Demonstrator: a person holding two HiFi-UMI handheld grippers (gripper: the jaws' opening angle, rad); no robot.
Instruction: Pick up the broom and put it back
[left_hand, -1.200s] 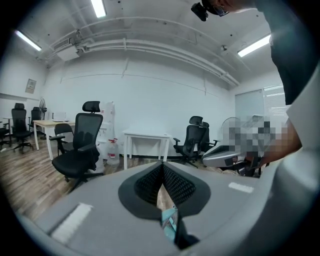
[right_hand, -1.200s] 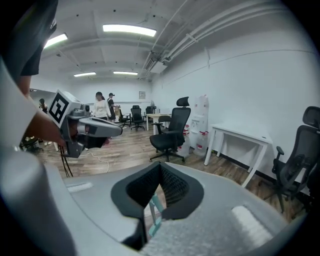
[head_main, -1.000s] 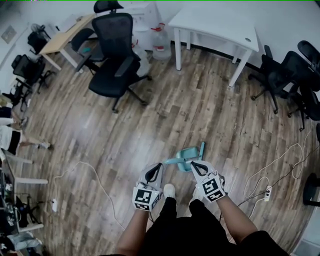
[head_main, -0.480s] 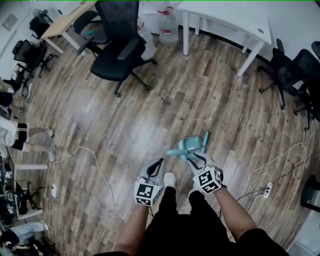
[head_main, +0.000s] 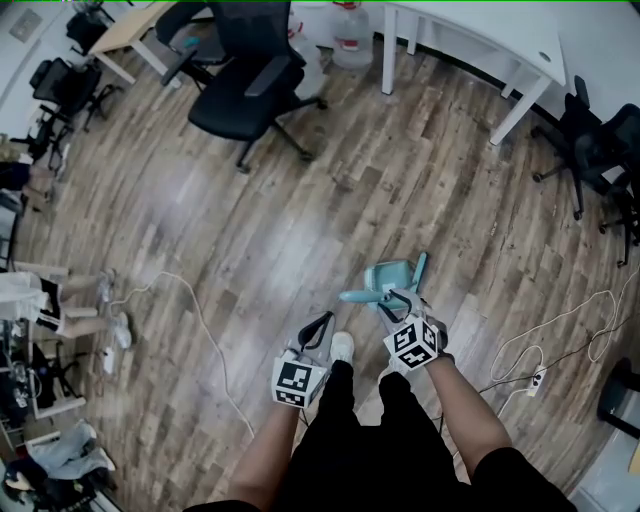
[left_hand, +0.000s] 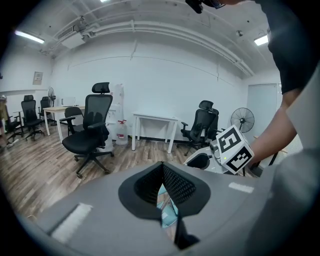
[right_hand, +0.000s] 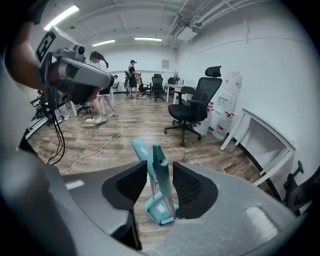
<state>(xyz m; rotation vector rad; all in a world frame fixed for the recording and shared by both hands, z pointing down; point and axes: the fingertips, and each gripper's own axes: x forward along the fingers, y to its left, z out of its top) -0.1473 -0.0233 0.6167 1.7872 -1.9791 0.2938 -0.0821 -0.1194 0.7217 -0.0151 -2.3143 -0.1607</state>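
Note:
The teal broom (head_main: 419, 270) stands upright clipped into its teal dustpan (head_main: 388, 276) on the wood floor, just ahead of the person's feet. In the right gripper view the broom handle (right_hand: 161, 162) rises between the jaws, with the dustpan handle (right_hand: 140, 153) just behind it and the pan (right_hand: 159, 210) below. My right gripper (head_main: 399, 302) is around the handle and its jaws are opening; both pads stand clear of it. To its left my left gripper (head_main: 321, 324) hangs shut with nothing in it, its pads (left_hand: 163, 168) meeting at the tip.
A black office chair (head_main: 248, 88) and a white table (head_main: 500, 45) stand further off, with water jugs (head_main: 358, 22) by the wall. More chairs (head_main: 600, 160) sit at the right. White cables (head_main: 205, 335) and a power strip (head_main: 537, 381) lie on the floor. People stand at the left (head_main: 50, 305).
Both grippers have come down toward the floor. The right gripper's jaws, shut on the broom handle before, have parted. The camera has tipped, so the chair and table sit higher in the picture.

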